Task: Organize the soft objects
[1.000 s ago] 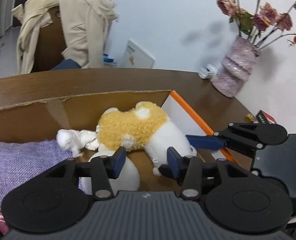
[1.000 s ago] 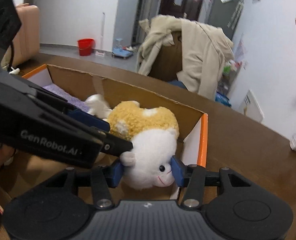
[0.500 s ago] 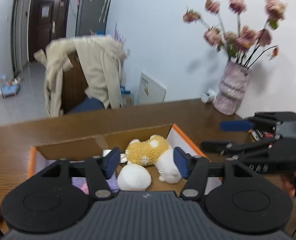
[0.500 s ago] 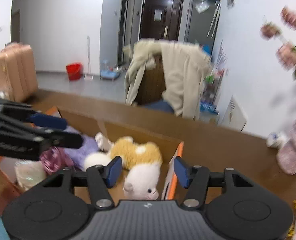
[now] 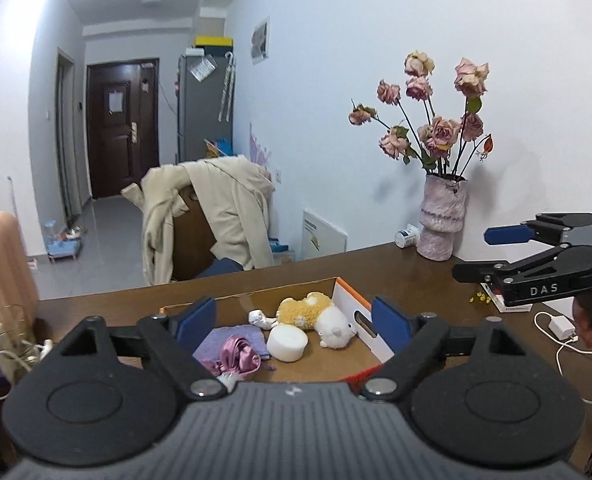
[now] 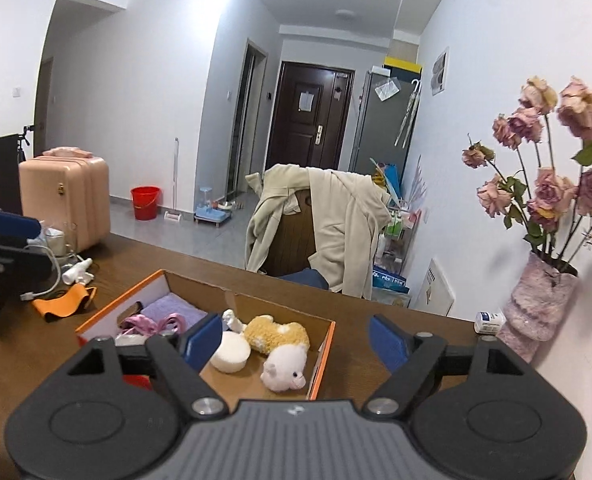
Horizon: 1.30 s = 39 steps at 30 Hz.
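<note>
An open cardboard box (image 5: 370,322) (image 6: 323,354) with orange edges stands on the brown table. In it lie a yellow-and-white plush toy (image 5: 316,314) (image 6: 280,344), a white round pad (image 5: 287,344) (image 6: 231,352), a purple cloth (image 5: 232,338) (image 6: 172,306), a pink satin piece (image 5: 238,354) (image 6: 144,324) and a small white soft thing (image 5: 261,317). My left gripper (image 5: 294,322) is open and empty, raised above and in front of the box. My right gripper (image 6: 296,338) is open and empty, raised too; it also shows at the right of the left wrist view (image 5: 492,252).
A pink vase of dried roses (image 5: 442,220) (image 6: 536,312) and a small white bottle (image 5: 408,236) stand at the table's back right. A charger and cable (image 5: 558,328) lie right. An orange strap (image 6: 64,300) and white items lie left. A chair with a beige coat (image 5: 212,216) stands behind.
Both grippers have let go of the plush toy, opened wide, and pulled up and back from the box. The toy now lies in the box.
</note>
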{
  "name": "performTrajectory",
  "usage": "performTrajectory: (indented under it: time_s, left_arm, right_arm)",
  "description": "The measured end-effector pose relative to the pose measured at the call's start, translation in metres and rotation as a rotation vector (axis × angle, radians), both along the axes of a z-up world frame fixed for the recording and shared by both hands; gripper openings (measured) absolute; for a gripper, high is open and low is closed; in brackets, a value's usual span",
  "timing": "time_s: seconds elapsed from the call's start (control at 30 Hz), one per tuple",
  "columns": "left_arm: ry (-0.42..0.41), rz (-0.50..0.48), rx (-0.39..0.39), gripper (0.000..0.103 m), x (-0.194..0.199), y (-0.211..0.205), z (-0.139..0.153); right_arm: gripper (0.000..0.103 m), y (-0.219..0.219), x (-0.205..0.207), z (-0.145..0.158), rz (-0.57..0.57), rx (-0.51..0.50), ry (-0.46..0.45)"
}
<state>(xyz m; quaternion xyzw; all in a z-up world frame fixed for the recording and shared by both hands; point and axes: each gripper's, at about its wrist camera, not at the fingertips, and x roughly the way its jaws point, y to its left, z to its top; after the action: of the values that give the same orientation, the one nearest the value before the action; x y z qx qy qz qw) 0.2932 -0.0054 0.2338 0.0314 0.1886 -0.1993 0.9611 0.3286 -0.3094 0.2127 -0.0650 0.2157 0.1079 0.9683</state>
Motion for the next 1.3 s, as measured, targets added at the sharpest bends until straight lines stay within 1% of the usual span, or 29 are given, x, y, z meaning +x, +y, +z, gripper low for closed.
performTrajectory:
  time_s: [0.07, 0.13, 0.17, 0.3, 0.37, 0.43, 0.5, 0.57, 0.6, 0.63, 0.7, 0.73, 0.8, 0.87, 0.97, 1.1, 1.17, 1.2, 1.23, 1.27, 1.3]
  left_arm:
    - [-0.028, 0.018, -0.003, 0.091, -0.021, 0.005, -0.003]
    - [-0.067, 0.037, 0.002, 0.096, -0.047, 0.008, -0.011]
    - [-0.084, 0.043, 0.002, 0.097, -0.059, 0.01, -0.016]
    - [-0.125, 0.066, 0.0, 0.103, -0.108, 0.018, -0.044]
    - [-0.138, 0.097, 0.001, 0.103, -0.131, 0.024, -0.063]
    - [-0.127, 0.142, 0.01, 0.103, -0.148, 0.031, -0.083]
    - [-0.075, 0.191, -0.02, 0.103, -0.161, 0.04, -0.102]
    - [-0.025, 0.193, -0.052, 0.103, -0.167, 0.048, -0.116]
    - [0.0, 0.188, -0.057, 0.103, -0.167, 0.049, -0.122]
    - [0.016, 0.182, -0.053, 0.103, -0.167, 0.051, -0.126]
    - [0.036, 0.181, -0.034, 0.103, -0.158, 0.048, -0.131]
    - [0.045, 0.182, -0.035, 0.103, -0.153, 0.048, -0.132]
    - [0.067, 0.168, -0.049, 0.103, -0.141, 0.046, -0.135]
    - [0.084, 0.158, -0.055, 0.103, -0.13, 0.043, -0.139]
    - [0.118, 0.134, -0.071, 0.103, -0.113, 0.032, -0.148]
    - [0.185, 0.095, -0.131, 0.103, -0.082, 0.011, -0.157]
    - [0.222, 0.085, -0.161, 0.098, -0.064, -0.001, -0.161]
    - [0.247, 0.073, -0.179, 0.087, -0.054, -0.008, -0.163]
    - [0.273, 0.058, -0.197, 0.077, -0.045, -0.014, -0.166]
    - [0.294, 0.045, -0.209, 0.072, -0.036, -0.019, -0.169]
    - [0.321, 0.034, -0.216, 0.066, -0.027, -0.026, -0.173]
  right_arm:
    - [0.083, -0.001, -0.022, -0.003, 0.002, 0.009, -0.02]
    - [0.085, -0.001, -0.047, -0.01, 0.01, 0.021, -0.048]
    - [0.089, 0.0, -0.06, -0.015, 0.014, 0.027, -0.062]
    - [0.09, 0.009, -0.11, -0.04, 0.043, 0.055, -0.101]
    - [0.09, 0.014, -0.135, -0.055, 0.062, 0.077, -0.123]
    - [0.09, 0.018, -0.156, -0.071, 0.071, 0.101, -0.126]
    - [0.09, 0.024, -0.174, -0.088, 0.088, 0.108, -0.139]
    - [0.094, 0.031, -0.189, -0.107, 0.104, 0.116, -0.131]
    - [0.095, 0.035, -0.194, -0.116, 0.114, 0.127, -0.115]
    - [0.096, 0.037, -0.197, -0.125, 0.131, 0.143, -0.08]
    - [0.096, 0.043, -0.197, -0.139, 0.147, 0.168, -0.02]
    - [0.096, 0.045, -0.195, -0.142, 0.153, 0.164, -0.002]
    - [0.095, 0.048, -0.189, -0.145, 0.148, 0.14, 0.012]
    - [0.095, 0.047, -0.184, -0.147, 0.127, 0.139, 0.013]
    - [0.094, 0.038, -0.17, -0.15, 0.102, 0.182, 0.034]
    - [0.092, 0.02, -0.132, -0.157, 0.059, 0.264, 0.095]
    - [0.084, 0.01, -0.108, -0.163, 0.053, 0.312, 0.139]
    - [0.082, 0.006, -0.097, -0.167, 0.055, 0.333, 0.157]
    - [0.078, 0.003, -0.086, -0.169, 0.059, 0.35, 0.171]
    - [0.073, 0.0, -0.075, -0.172, 0.066, 0.367, 0.184]
    - [0.07, -0.003, -0.064, -0.175, 0.077, 0.386, 0.199]
